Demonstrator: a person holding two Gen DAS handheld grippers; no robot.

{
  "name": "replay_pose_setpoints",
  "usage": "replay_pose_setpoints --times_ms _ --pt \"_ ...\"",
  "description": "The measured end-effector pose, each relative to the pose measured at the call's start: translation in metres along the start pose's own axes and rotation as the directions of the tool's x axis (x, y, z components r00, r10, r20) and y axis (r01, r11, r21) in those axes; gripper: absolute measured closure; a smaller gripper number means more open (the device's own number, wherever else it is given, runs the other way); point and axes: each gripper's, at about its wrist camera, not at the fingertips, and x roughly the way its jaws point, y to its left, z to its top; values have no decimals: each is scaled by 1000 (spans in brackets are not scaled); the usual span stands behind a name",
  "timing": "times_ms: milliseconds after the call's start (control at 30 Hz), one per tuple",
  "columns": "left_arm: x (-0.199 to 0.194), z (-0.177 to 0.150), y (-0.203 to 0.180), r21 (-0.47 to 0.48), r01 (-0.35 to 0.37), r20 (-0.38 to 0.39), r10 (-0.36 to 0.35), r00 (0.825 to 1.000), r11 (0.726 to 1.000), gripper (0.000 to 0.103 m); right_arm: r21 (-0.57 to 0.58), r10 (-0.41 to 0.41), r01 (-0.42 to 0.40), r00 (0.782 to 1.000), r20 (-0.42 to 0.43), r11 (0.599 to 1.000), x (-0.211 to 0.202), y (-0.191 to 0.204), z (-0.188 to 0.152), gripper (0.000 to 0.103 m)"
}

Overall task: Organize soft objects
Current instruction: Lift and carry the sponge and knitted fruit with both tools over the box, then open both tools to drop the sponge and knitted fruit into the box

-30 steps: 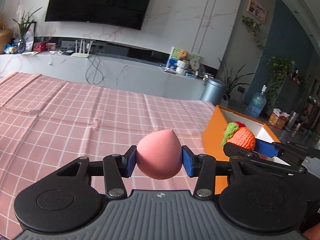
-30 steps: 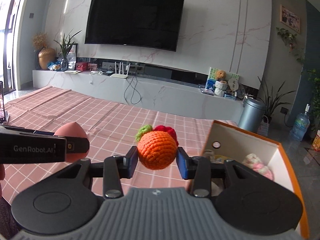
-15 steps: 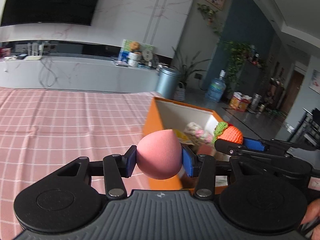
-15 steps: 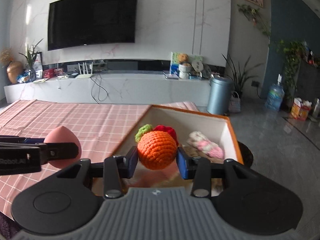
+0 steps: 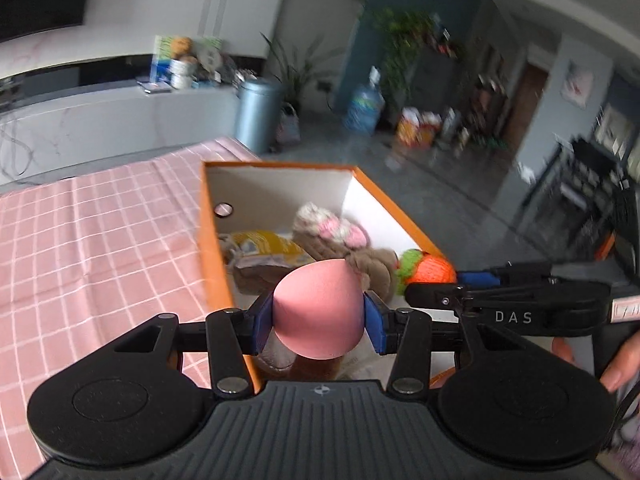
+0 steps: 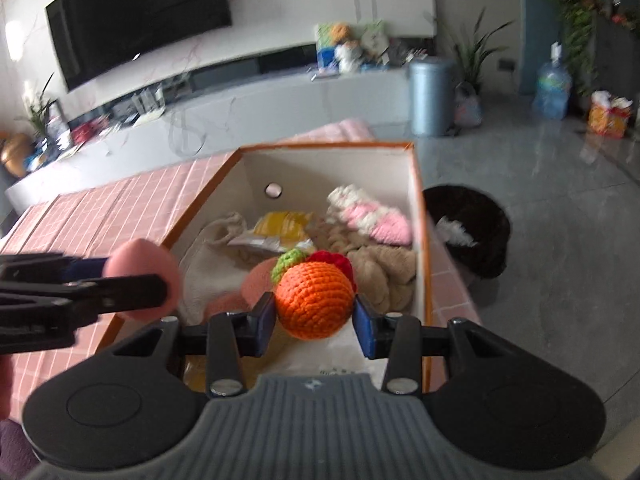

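My left gripper [image 5: 319,322] is shut on a pink egg-shaped sponge [image 5: 319,308] and holds it over the near end of the orange box [image 5: 212,256]. It also shows at the left of the right wrist view [image 6: 140,276]. My right gripper [image 6: 315,320] is shut on an orange crochet fruit [image 6: 315,304] with a green and red top, held above the box [image 6: 420,216]. The fruit shows at the right in the left wrist view [image 5: 430,268]. The box holds a pink-and-white knit piece [image 6: 372,220], beige plush [image 6: 384,276] and a yellow packet [image 6: 280,228].
The box stands at the right end of a table under a pink checked cloth [image 5: 88,248]. A dark round basket [image 6: 468,228] sits on the floor right of the box. A grey bin [image 6: 432,96] and a TV console stand beyond.
Both grippers have swung right and tilted down over the open box, each still holding its object. The box interior has come into fuller view.
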Motion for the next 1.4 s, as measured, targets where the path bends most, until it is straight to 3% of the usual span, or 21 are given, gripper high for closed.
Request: replay_pose_setpoints --times_ms 233,433,667,933,1167,1400 --pt "8 2 -7 81 -56 -28 58 998 995 49 -43 43 -47 995 -89 998 28 -4 2 62" --pt "4 9 3 80 -96 -20 98 995 992 49 -56 94 -101 989 -118 993 53 6 7 62" --pt "14 14 5 84 -89 -41 93 995 993 49 -84 105 -119 982 -156 989 73 14 15 62" --pt "25 16 -10 130 3 -54 4 999 992 49 -222 43 -83 983 -178 971 54 -2 31 62" --pt "49 9 -35 160 130 -152 -106 983 978 49 -317 13 -100 964 -266 943 46 -13 31 61" --pt "66 -1 -43 191 124 -216 -82 973 974 49 -401 -2 -123 955 -296 908 46 -8 24 61"
